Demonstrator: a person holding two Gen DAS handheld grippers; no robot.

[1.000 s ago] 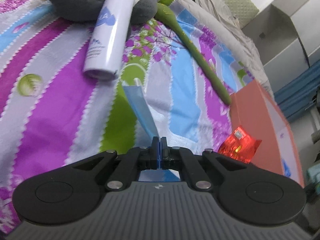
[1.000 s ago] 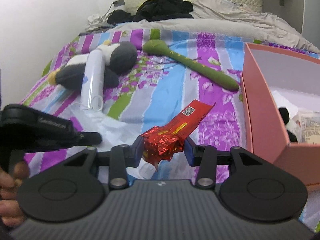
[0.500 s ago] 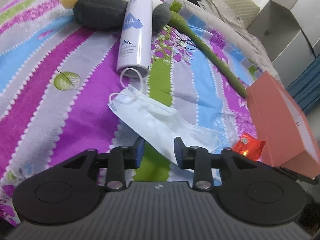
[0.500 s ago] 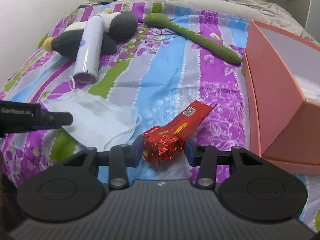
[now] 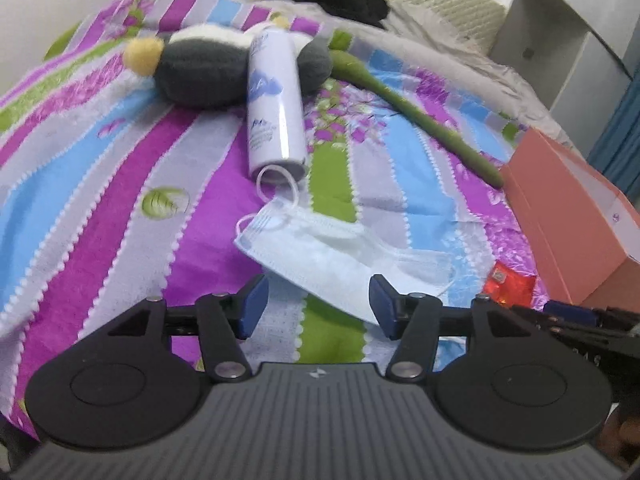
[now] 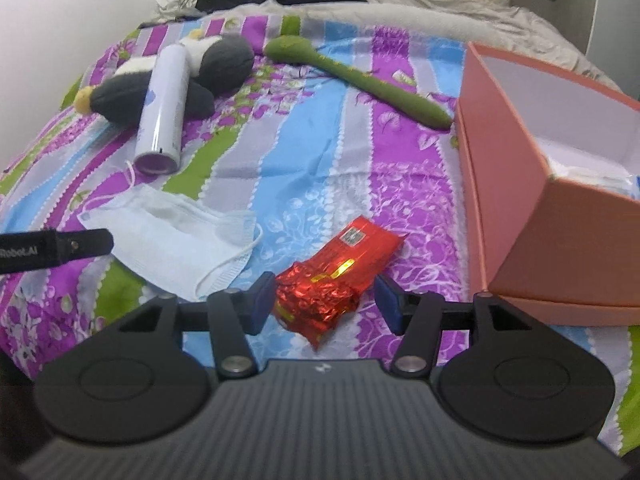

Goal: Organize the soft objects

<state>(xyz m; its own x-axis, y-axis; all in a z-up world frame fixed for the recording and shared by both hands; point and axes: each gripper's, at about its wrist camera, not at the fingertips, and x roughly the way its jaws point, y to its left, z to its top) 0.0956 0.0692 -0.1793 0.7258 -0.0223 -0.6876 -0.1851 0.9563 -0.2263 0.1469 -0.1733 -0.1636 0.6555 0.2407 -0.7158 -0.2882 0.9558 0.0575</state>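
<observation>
The left gripper is opening with nothing gripped; the face mask lies flat on the striped bedsheet at 12 o'clock, its near edge between the parted jaws. The right gripper is also opening, and the red foil packet rests loose on the sheet between its jaws. Both items appear to be set down beside the pink box, at 2 o'clock, probably for sorting.

Striped bedspread: mask, red packet, spray can, pink box.
</observation>
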